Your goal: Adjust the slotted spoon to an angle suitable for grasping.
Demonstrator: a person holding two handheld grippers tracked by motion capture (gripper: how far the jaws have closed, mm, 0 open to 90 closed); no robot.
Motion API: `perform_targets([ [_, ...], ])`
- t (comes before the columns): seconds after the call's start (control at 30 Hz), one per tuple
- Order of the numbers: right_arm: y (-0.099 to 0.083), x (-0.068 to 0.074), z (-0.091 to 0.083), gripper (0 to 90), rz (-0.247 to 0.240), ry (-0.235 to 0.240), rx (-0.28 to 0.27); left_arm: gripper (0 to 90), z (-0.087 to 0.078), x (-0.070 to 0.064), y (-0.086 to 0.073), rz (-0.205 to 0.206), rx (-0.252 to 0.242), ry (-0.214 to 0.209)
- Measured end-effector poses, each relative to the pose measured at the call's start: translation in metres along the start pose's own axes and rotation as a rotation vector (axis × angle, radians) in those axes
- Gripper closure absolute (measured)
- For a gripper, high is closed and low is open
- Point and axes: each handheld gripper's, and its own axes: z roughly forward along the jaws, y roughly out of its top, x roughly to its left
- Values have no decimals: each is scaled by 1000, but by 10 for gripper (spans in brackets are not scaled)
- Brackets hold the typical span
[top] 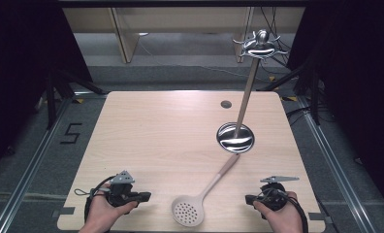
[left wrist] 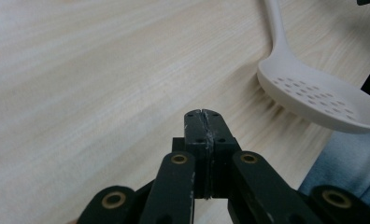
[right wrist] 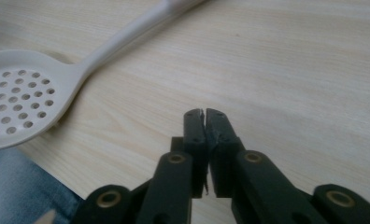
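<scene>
Slotted spoon (top: pixel 195 201) flat on table (top: pixel 161 131), between left tool (top: pixel 144 197) and right tool (top: pixel 249 199); both closed, empty

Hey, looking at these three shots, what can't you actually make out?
- Beige perforated plastic skimmer spoon: left gripper view, handle cut by the top edge.
- Same spoon, right gripper view: bowl cut by the left edge.
- Tall metal utensil stand's top hooks: high view, too small to count.
- Round table hole: depth unreadable.
</scene>
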Motion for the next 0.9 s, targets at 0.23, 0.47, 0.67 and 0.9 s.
perform_targets([
  [0.23, 9, 9, 13, 900, -34, 70, 91, 887, 16, -6, 19, 49, 16, 3],
  [0.47, 21, 19, 25, 900, -24, 89, 120, 887, 46, -10, 33, 88, 102, -23],
  [0.67, 29, 24, 43, 900, -73, 123, 126, 888, 60, -15, 38, 97, 115, -45],
  [0.9, 38, 24, 51, 900, -76, 117, 130, 888, 67, -22, 38, 136, 148, -48],
])
